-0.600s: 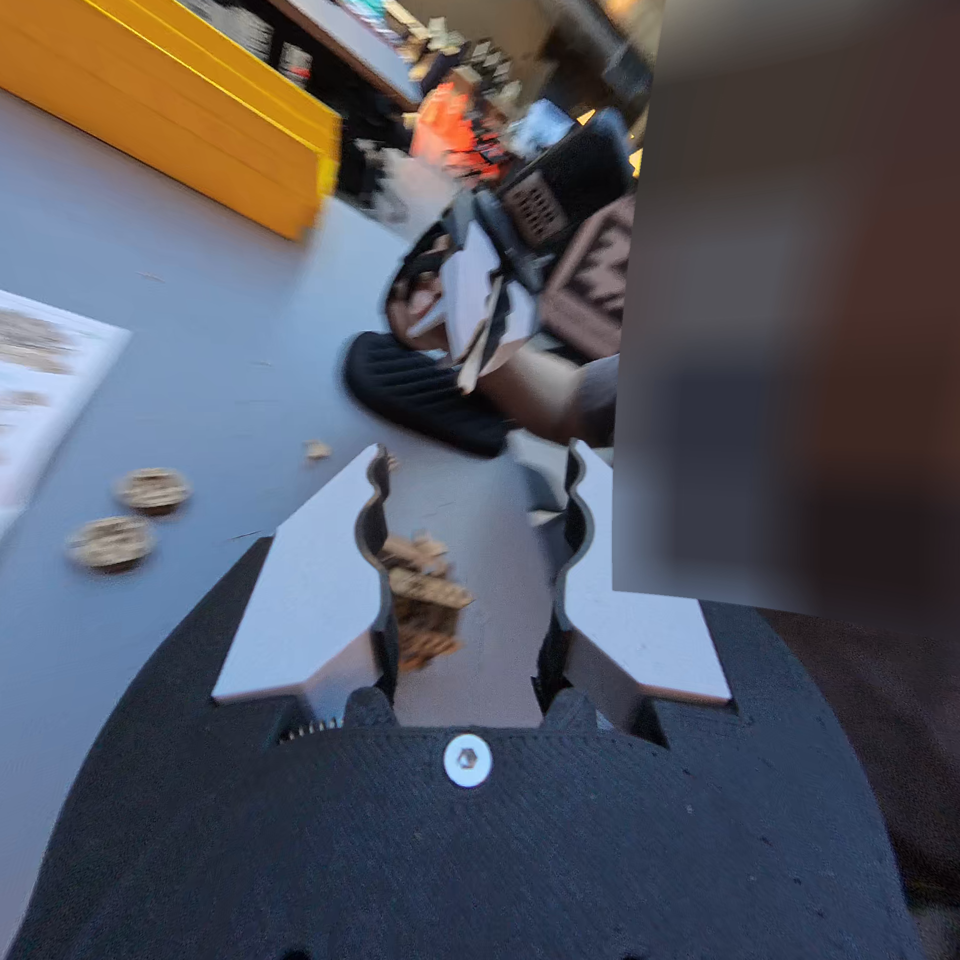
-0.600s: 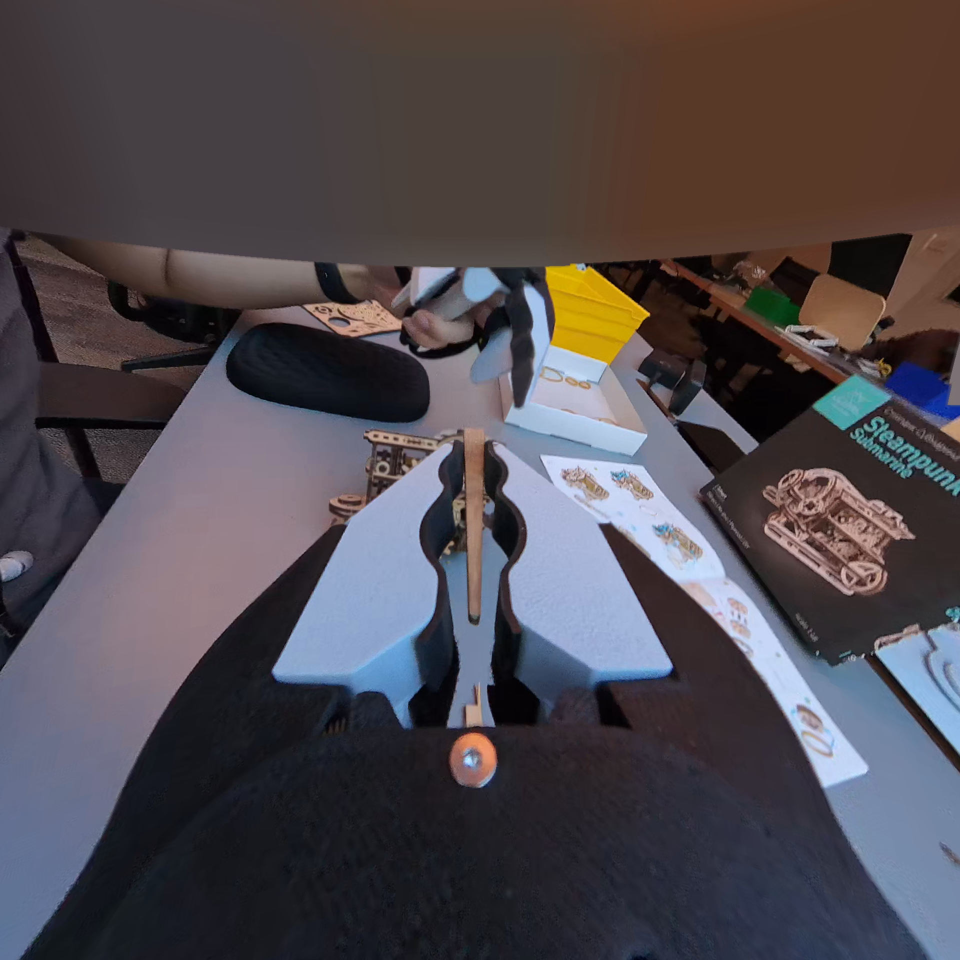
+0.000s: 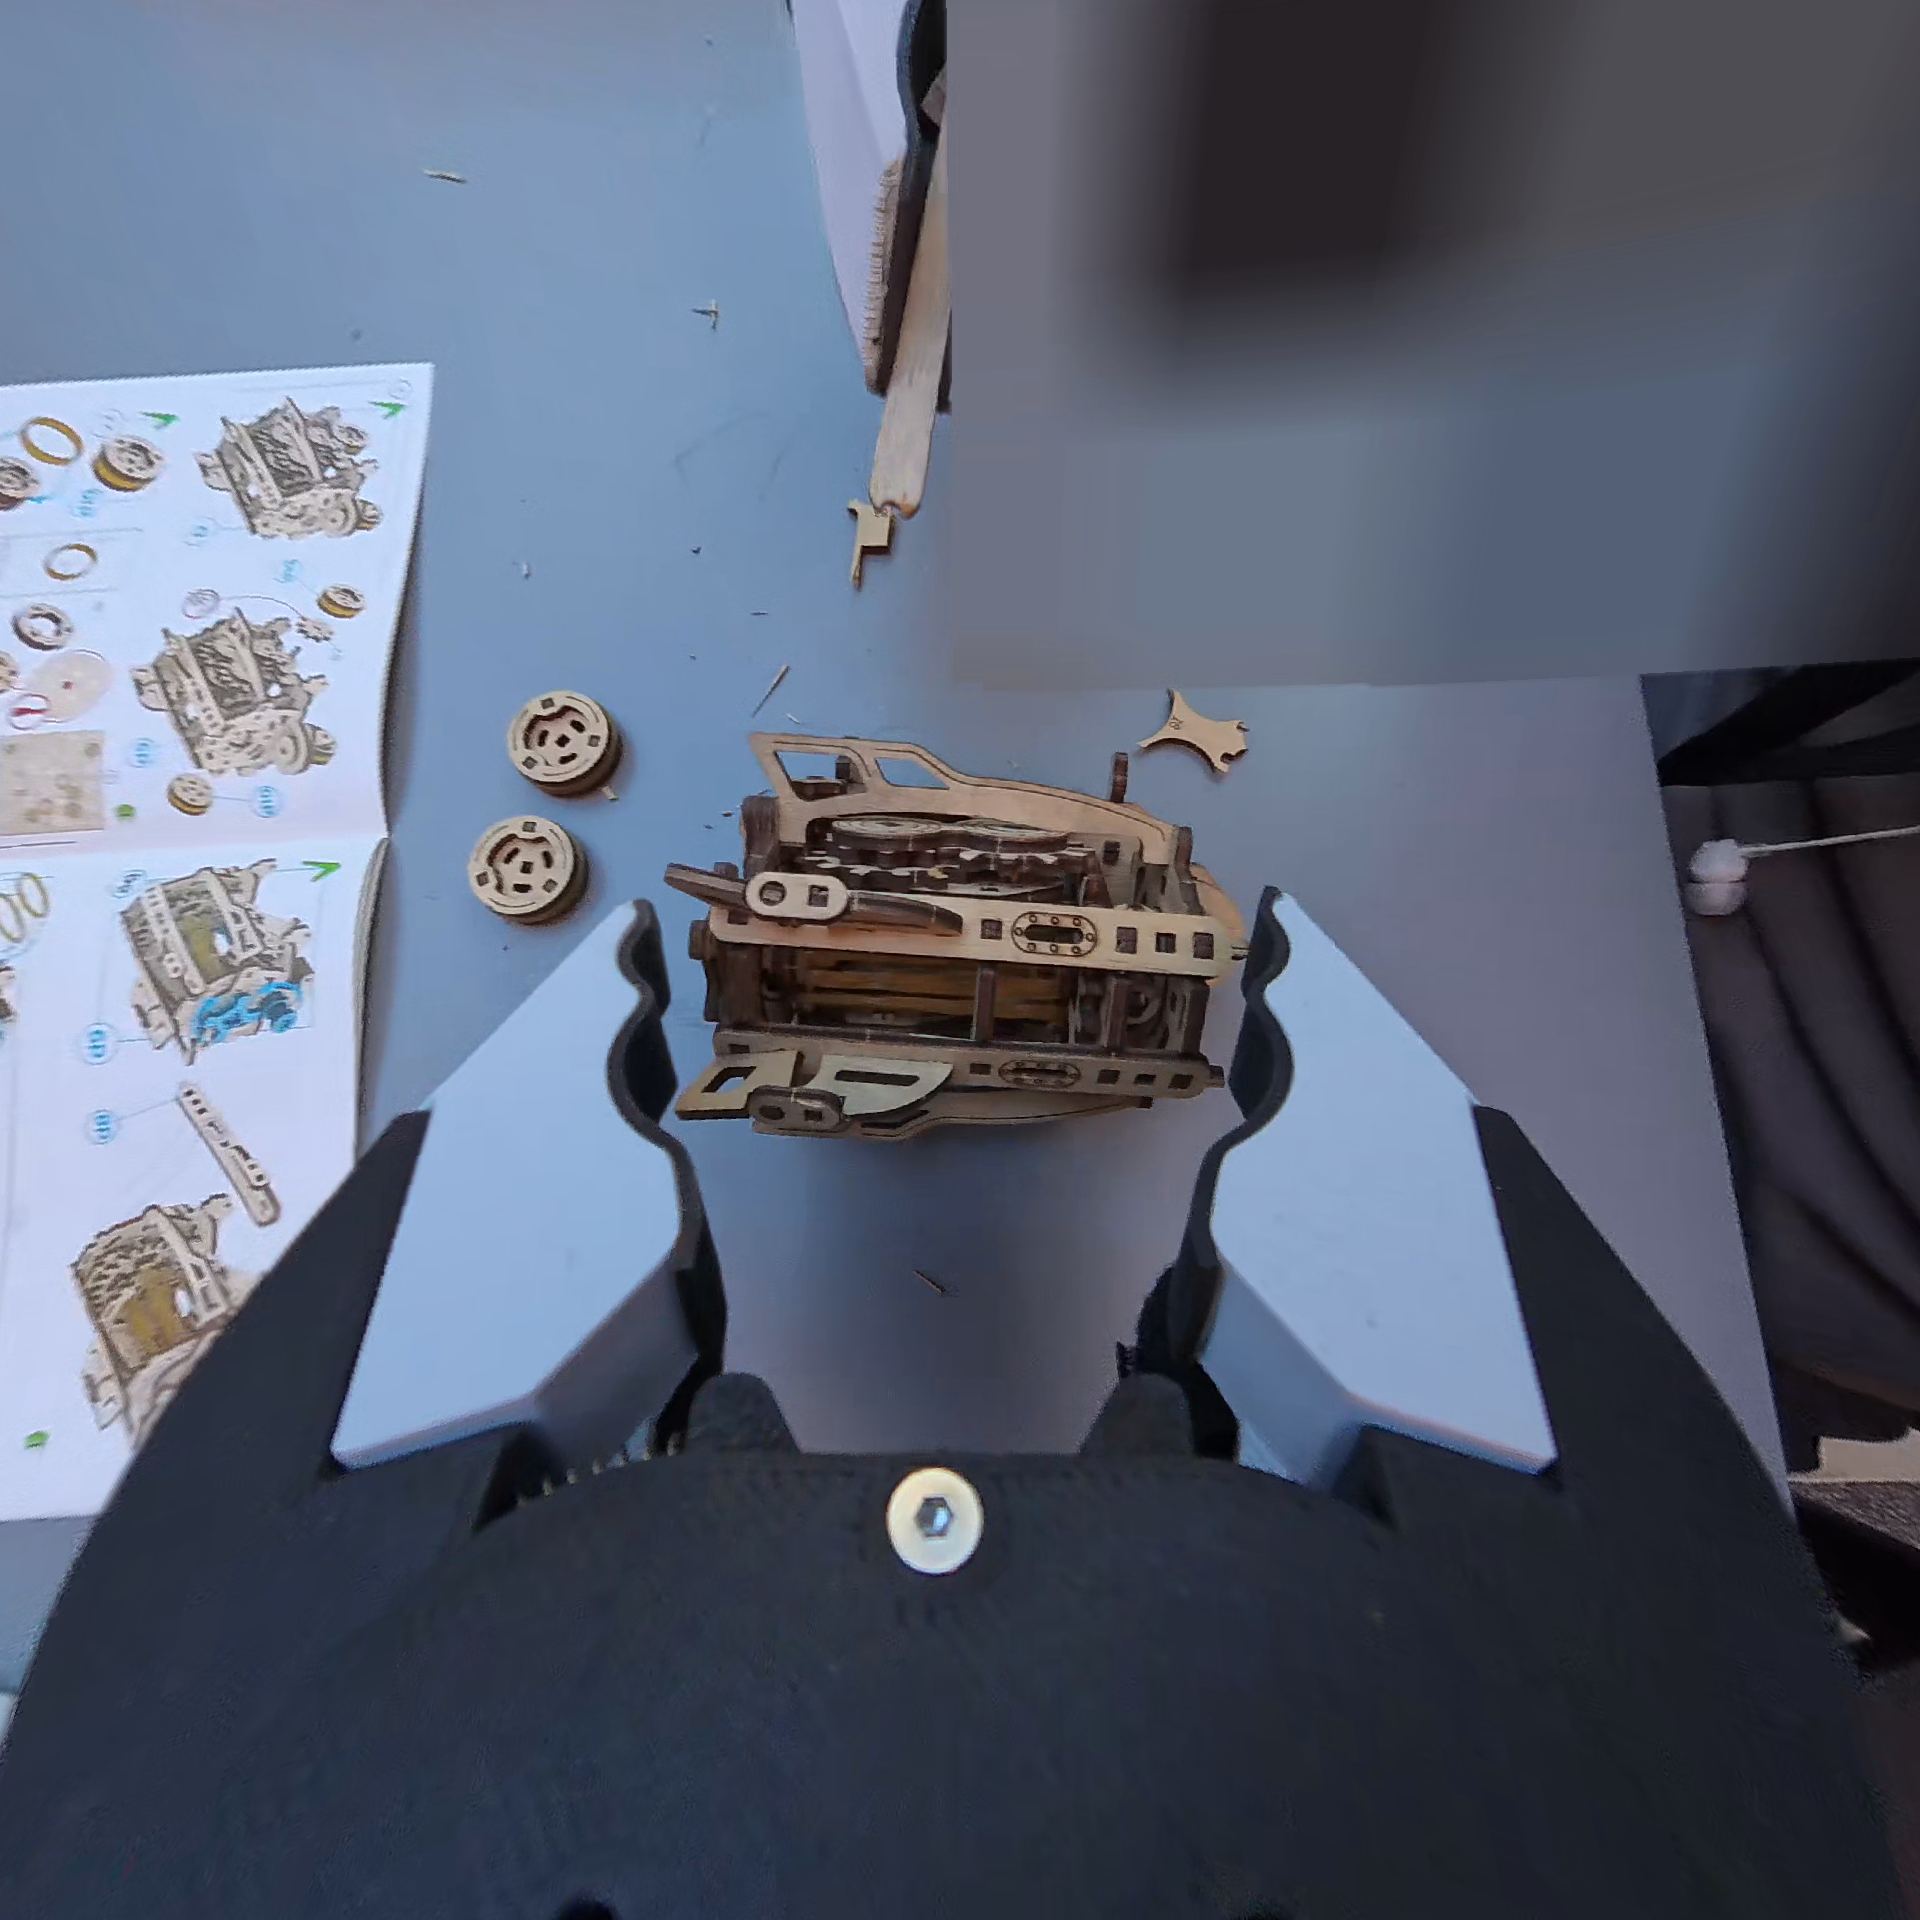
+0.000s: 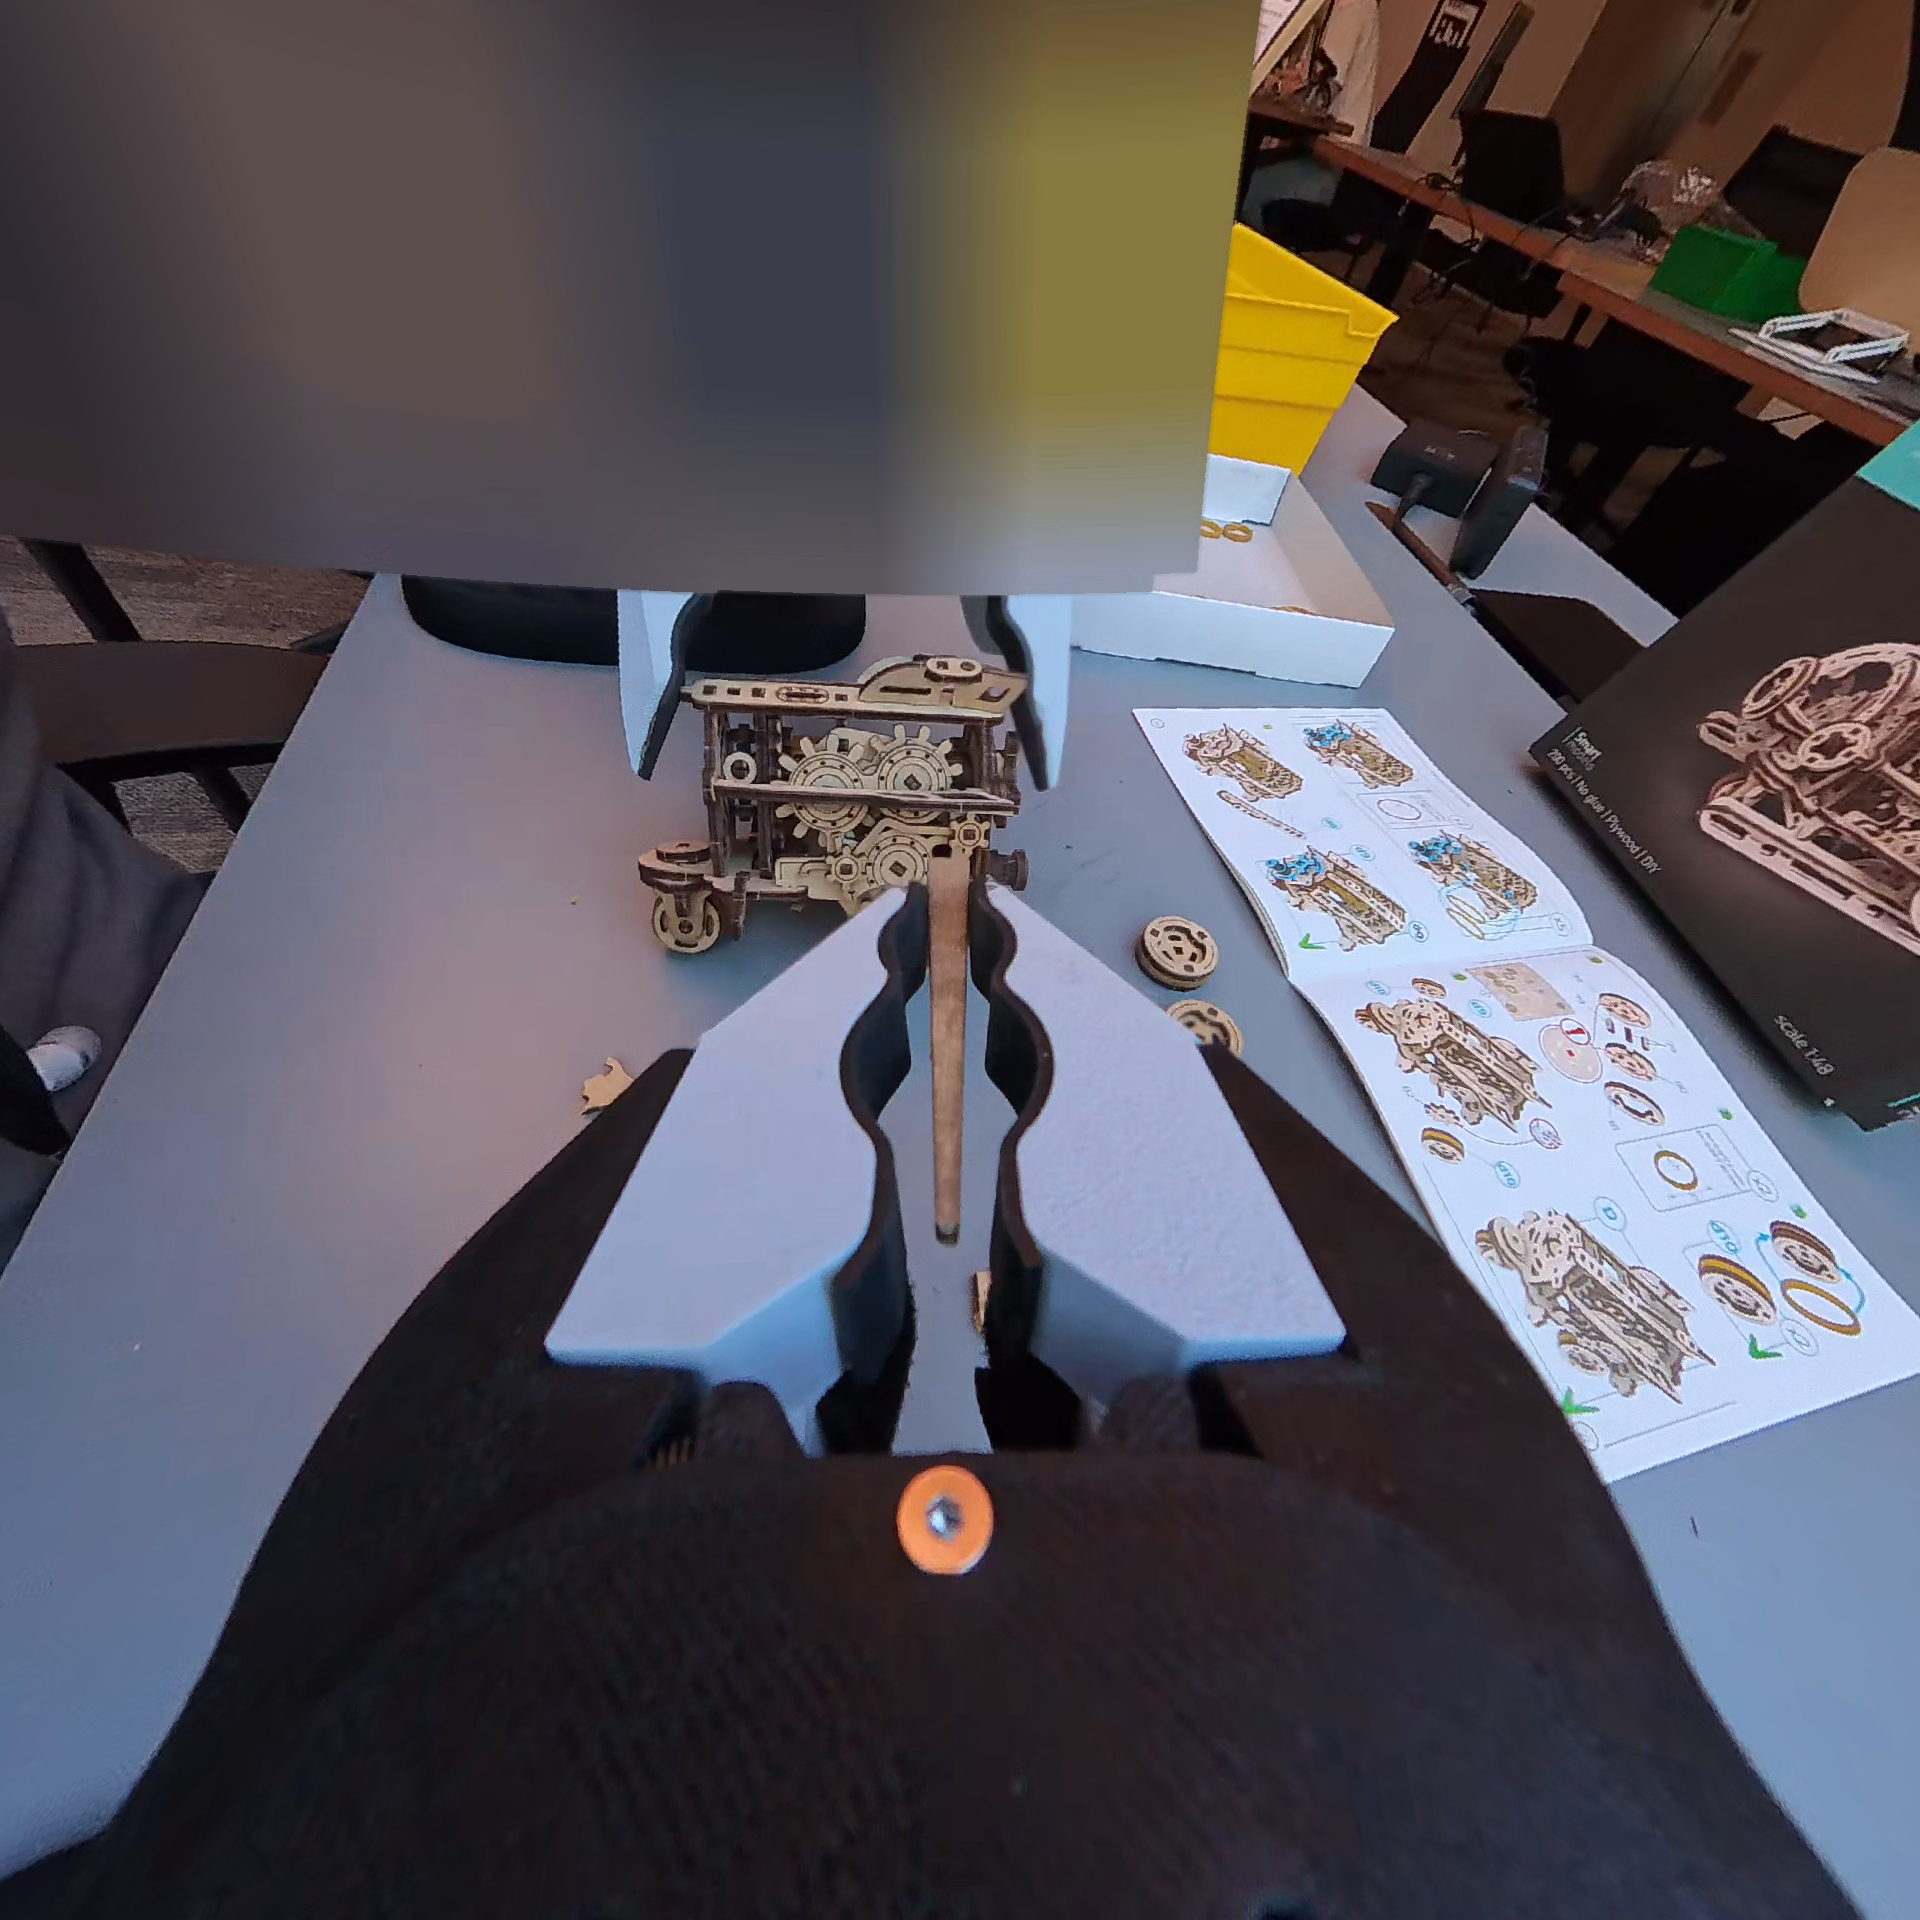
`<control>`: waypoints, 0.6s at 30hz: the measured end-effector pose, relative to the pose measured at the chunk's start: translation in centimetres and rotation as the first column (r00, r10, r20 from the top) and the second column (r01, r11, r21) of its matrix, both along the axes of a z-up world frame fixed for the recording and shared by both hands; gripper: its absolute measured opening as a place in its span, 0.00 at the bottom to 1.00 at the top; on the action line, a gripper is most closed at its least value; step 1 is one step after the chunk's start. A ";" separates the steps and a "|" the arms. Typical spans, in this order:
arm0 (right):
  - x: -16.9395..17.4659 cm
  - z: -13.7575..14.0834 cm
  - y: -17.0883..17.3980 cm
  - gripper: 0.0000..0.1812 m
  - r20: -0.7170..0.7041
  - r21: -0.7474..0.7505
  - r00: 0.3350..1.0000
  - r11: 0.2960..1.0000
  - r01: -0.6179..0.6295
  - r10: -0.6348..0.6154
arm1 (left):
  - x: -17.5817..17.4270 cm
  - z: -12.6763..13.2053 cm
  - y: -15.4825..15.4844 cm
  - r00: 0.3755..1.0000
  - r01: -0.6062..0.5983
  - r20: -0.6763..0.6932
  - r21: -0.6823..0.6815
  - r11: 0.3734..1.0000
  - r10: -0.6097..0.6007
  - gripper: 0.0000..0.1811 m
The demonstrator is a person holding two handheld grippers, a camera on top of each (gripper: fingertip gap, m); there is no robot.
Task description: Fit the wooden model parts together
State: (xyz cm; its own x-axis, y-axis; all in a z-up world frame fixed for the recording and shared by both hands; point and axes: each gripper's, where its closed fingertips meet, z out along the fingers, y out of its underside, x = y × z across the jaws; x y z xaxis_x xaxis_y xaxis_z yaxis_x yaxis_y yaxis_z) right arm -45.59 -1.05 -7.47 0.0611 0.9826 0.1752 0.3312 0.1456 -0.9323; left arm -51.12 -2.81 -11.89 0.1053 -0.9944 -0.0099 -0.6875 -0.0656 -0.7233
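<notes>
The left gripper (image 3: 951, 1023) hangs over the half-built wooden model (image 3: 951, 951) with its jaws spread wide, one on each side of the model, neither clearly touching it. A moment ago this gripper was raised and tilted toward the far end of the room, with only a blurred scrap of the model between its jaws; now it looks straight down on it. That reads as lining up to steady the model so a part can be pushed in.

The right gripper (image 4: 948, 935) is clamped on a thin wooden stick (image 4: 948, 1049), as it was before, but the model sits much closer: the stick's tip is now just in front of the gears on the model's side. A small notched piece (image 3: 871, 535) seems to ride on the stick's end; whether it is attached, I cannot tell.

Farther out, on the grey table (image 3: 520, 208), lie two loose wooden wheels (image 3: 564, 744), a star-shaped offcut (image 3: 1193, 730) and the open instruction booklet (image 3: 208, 727).

Large blurred patches hide the upper part of both views, and the socket the stick aims for is covered by the stick itself
</notes>
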 end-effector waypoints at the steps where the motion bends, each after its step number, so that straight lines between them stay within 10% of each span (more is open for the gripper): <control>1: 0.0 -0.1 0.1 0.03 0.006 -0.004 1.000 1.000 0.005 -0.005 | -0.1 0.0 -0.2 1.000 0.006 0.005 -0.020 1.000 -0.006 0.58; 18: -4.5 -2.5 0.0 0.03 0.102 -0.156 0.994 0.988 -0.017 0.033 | -2.7 0.0 -0.3 0.971 -0.025 0.237 -0.037 0.999 0.033 0.58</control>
State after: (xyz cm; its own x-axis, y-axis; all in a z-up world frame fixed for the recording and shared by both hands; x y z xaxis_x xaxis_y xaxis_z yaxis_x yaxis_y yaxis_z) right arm -50.06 -1.01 -9.96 0.0253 0.9994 0.0253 0.4252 0.0122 -0.9050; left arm -53.85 -3.06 -11.92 0.1293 -0.9902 0.0523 -0.4937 -0.1101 -0.8626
